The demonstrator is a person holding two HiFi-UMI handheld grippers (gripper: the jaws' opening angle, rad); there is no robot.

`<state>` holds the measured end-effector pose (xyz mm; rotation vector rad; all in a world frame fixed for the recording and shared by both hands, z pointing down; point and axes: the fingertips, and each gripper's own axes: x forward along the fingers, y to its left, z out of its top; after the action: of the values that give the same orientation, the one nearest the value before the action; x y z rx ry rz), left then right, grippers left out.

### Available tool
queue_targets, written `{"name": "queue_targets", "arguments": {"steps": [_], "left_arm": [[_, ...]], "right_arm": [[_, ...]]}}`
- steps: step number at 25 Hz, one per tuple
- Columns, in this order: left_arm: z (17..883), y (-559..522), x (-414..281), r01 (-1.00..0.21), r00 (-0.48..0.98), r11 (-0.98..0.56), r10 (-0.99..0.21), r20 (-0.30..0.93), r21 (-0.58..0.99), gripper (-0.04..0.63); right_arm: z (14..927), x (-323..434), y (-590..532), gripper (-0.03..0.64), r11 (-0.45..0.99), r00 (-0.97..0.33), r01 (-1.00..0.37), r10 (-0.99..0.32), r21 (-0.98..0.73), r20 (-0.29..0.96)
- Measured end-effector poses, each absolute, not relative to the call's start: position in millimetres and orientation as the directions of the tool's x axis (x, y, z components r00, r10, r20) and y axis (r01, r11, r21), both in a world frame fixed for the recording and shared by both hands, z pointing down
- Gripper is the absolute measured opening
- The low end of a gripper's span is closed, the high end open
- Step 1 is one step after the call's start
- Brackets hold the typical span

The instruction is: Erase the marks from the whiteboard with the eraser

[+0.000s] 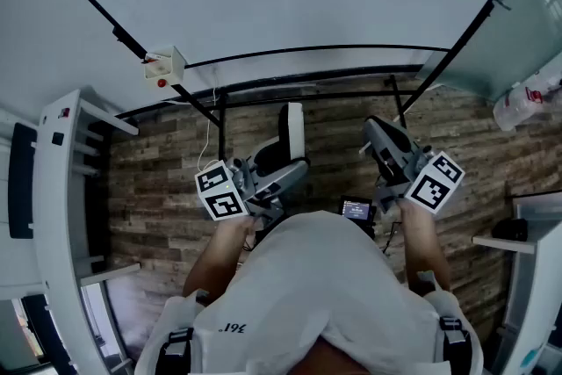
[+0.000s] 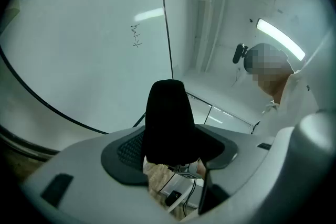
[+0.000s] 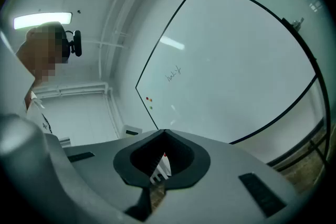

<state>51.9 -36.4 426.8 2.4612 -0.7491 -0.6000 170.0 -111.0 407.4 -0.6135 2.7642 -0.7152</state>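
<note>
- left gripper (image 1: 283,169) pinching eraser (image 1: 292,129) upright, in front of whiteboard (image 2: 79,50).
- right gripper (image 1: 379,136) pressed together, empty.
- handwritten mark (image 2: 136,35) on board: too small to read.
- eraser's lower end hidden by jaws.

Cool, even, bluish light fills all three views. It comes from a bright tube lamp (image 2: 281,39), which sits right of the whiteboard (image 2: 79,44) in the left gripper view and left of it in the right gripper view. The lamp throws pale streaks of glare on the whiteboard. The wood floor (image 1: 158,189) below the whiteboard is dimmer. Wide lenses bend the whiteboard's black frame into arcs, and both gripper views darken to black at the corners. By the whiteboard's lower edge, the eraser (image 2: 167,118) shows as flat black, soft-edged and without detail.
</note>
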Motion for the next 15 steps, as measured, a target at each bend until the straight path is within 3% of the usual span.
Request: {"name": "queue_targets", "arguments": {"steps": [15], "left_arm": [[420, -39, 59, -0.386, 0.770, -0.741, -0.587, -0.251, 0.549, 0.272]], "right_arm": [[394, 156, -106, 0.031, 0.823, -0.901, -0.303, -0.412, -0.480, -0.138]]}}
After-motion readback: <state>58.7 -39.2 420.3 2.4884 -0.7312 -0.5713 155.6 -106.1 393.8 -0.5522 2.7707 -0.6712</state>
